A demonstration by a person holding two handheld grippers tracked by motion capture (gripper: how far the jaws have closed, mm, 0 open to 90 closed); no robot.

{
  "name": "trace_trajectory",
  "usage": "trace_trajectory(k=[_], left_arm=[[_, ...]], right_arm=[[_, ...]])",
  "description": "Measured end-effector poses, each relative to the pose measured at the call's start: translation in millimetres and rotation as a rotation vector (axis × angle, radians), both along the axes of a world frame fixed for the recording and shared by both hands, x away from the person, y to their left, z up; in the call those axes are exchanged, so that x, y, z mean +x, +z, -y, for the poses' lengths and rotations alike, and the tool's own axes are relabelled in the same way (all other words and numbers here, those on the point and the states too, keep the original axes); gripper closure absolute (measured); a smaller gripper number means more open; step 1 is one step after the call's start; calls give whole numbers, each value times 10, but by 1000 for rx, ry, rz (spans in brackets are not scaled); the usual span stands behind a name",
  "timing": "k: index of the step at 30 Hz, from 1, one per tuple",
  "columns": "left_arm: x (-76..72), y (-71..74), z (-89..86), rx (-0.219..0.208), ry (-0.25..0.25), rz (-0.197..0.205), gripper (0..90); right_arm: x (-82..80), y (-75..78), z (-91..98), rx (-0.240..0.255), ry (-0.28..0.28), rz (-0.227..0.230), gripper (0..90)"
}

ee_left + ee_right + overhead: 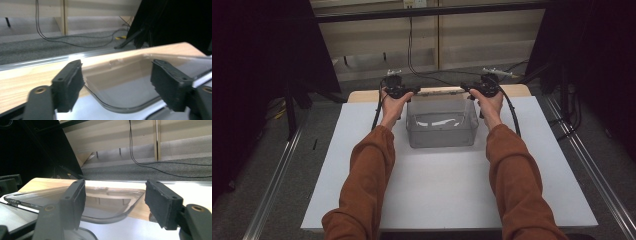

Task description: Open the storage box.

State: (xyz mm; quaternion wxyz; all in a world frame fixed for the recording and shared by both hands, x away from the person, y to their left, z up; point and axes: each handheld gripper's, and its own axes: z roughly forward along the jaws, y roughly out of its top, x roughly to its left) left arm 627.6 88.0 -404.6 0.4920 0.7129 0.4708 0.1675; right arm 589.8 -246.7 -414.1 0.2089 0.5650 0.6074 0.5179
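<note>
The clear plastic bin [442, 124] stands on the white table surface [447, 185], toward the far edge, just in front of the strip of bare wood [362, 95] that borders the far side. It sits upright, its open top facing up.

Left gripper [408, 93] – positioned at the far left corner of the bin. In the left gripper view its jaws stand spread, with the rounded corner of the bin's rim [120, 108] lying between them; the pads [71, 85] do not press on the plastic.

Right gripper [468, 90] – positioned at the far right corner. In the right gripper view its jaws are likewise spread, the rim's rounded corner [117, 216] between them; the left pad [78, 202] sits close beside the wall, the other stands clear.

Both forearms, in rust-coloured sleeves [362, 185], reach across the table on either side of the bin.
</note>
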Motion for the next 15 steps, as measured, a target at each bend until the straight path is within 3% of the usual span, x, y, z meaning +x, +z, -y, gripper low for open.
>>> trace_trajectory(k=[3,5,8,11,15], left_arm=[[-40,11,12,17,-28,16,193],[-71,15,19,50,-32,43,157],[-115,22,-4,43,-25,76,136],[-157,48,-21,65,-42,89,91],[-249,53,-32,49,-50,125,83]], right_arm=[[-42,29,40,-17,4,21,281],[-78,39,53,-35,20,33,252],[-147,42,46,-80,21,66,223],[-201,63,39,-110,29,98,187],[-269,89,22,-140,35,128,123]])
